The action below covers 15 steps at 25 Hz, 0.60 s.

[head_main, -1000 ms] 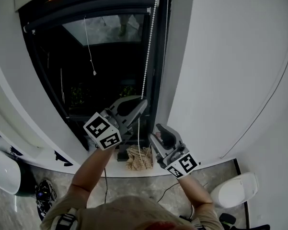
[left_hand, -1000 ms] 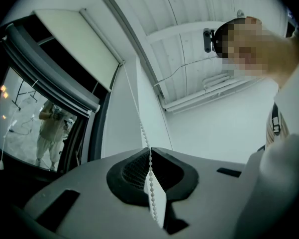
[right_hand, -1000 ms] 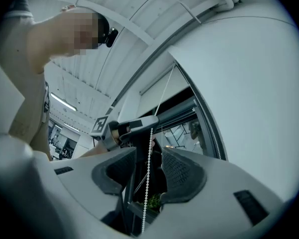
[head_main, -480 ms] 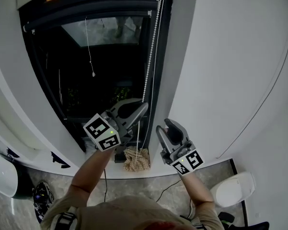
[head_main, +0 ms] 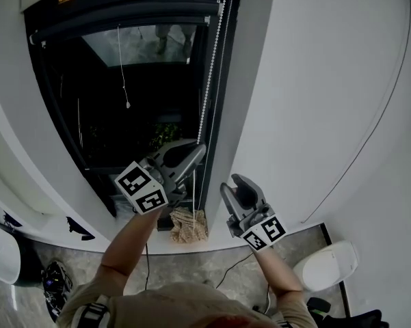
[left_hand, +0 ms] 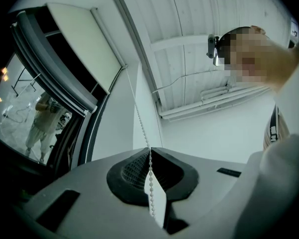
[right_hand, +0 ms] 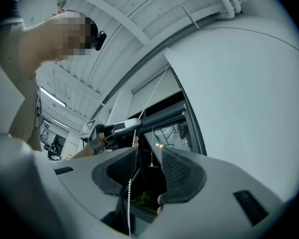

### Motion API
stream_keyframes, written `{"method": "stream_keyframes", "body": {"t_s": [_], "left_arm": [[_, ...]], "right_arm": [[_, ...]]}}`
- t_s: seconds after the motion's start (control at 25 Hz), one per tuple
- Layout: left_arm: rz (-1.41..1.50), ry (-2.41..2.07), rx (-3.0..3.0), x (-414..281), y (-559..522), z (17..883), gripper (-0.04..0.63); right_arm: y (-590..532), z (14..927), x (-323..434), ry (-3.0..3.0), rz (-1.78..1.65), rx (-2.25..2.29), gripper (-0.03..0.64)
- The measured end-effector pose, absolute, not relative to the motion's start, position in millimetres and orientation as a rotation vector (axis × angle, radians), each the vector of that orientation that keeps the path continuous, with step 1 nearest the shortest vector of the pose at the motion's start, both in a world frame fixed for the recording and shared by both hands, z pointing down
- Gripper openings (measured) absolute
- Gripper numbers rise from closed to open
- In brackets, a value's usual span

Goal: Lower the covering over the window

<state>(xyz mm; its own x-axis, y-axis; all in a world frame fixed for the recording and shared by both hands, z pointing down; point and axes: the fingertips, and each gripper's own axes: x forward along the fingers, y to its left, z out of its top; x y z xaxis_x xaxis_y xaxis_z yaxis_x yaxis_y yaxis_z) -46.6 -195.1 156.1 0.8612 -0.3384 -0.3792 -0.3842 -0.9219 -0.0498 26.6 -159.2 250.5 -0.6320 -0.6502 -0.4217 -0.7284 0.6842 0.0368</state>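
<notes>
The window's roller blind (left_hand: 74, 49) is rolled up at the top of the dark frame. Its white bead chain (head_main: 212, 80) hangs down the frame's right side. My left gripper (head_main: 200, 149) is shut on the bead chain (left_hand: 137, 111), which comes down from the blind's end and runs in between the closed pads. My right gripper (head_main: 234, 183) stands open just below and to the right of the left one. In the right gripper view a strand of the chain (right_hand: 131, 188) hangs along the left pad without being pinched, and the left gripper (right_hand: 122, 127) shows higher up, on the chain.
A thin pull cord with a small knob (head_main: 127, 104) hangs in front of the dark pane. A crumpled tan bundle (head_main: 188, 225) lies on the sill under the grippers. A white wall (head_main: 328, 115) rises close on the right. A white object (head_main: 325, 268) sits on the floor.
The head view has drifted a little. The left gripper stays shut on the chain and the right stays open beside it, both nearly still.
</notes>
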Motion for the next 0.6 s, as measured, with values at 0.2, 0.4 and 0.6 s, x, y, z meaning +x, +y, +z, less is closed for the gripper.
{"method": "stream_keyframes", "body": {"t_s": [0.2, 0.4, 0.6], "left_arm": [[0.547, 0.588, -2.904, -45.9, -189.6, 155.9, 0.023], [0.534, 0.595, -2.900, -39.9, -184.2, 153.7, 0.023], [0.534, 0.603, -2.903, -33.4, -178.5, 152.9, 0.023]], "right_arm": [[-153.6, 252.2, 29.2, 2.522, 0.285, -1.072, 0.143], [-152.9, 248.0, 35.9, 2.514, 0.283, -1.061, 0.143], [-152.6, 232.0, 38.1, 2.506, 0.294, -1.023, 0.143]]}}
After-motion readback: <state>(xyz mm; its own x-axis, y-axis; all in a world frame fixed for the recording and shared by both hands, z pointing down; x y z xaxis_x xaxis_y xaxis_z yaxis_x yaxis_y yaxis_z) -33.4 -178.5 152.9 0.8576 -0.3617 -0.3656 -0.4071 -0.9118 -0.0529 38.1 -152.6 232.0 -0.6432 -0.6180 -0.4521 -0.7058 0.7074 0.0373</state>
